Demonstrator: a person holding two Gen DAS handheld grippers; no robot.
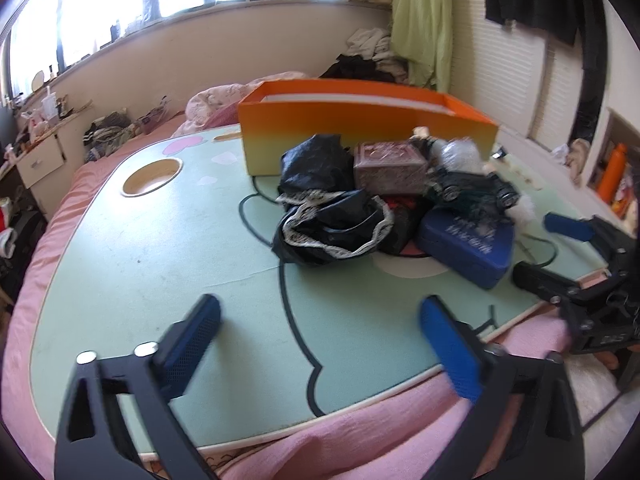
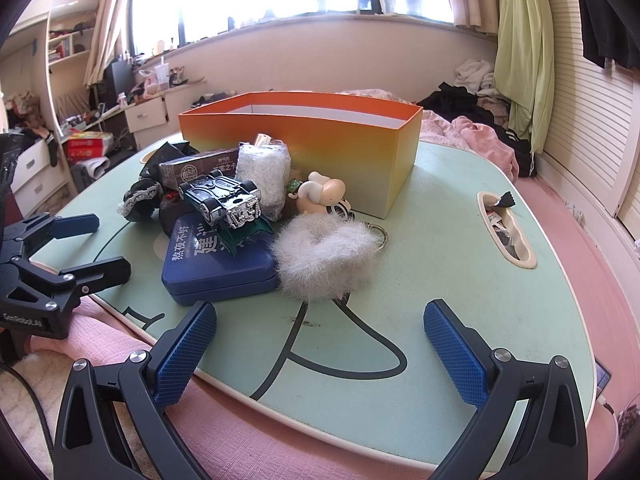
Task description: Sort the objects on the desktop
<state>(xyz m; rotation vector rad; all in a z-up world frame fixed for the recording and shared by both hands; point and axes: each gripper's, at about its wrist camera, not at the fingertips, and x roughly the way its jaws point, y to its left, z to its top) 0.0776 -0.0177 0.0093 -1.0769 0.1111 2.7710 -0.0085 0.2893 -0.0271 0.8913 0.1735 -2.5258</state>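
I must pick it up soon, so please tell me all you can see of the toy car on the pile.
The toy car lies upside down, its chrome underside and wheels facing up. The body looks dark green with shiny metal parts. It rests tilted on the blue tin, beside the white fluffy scrunchie. No gripper touches it.

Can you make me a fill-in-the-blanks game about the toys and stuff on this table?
1. The toy car rests on top of the ____ case.
2. The big box behind the pile is orange fading to ____.
3. Both claws, left and right, hold ____.

Missing words: blue; yellow; nothing
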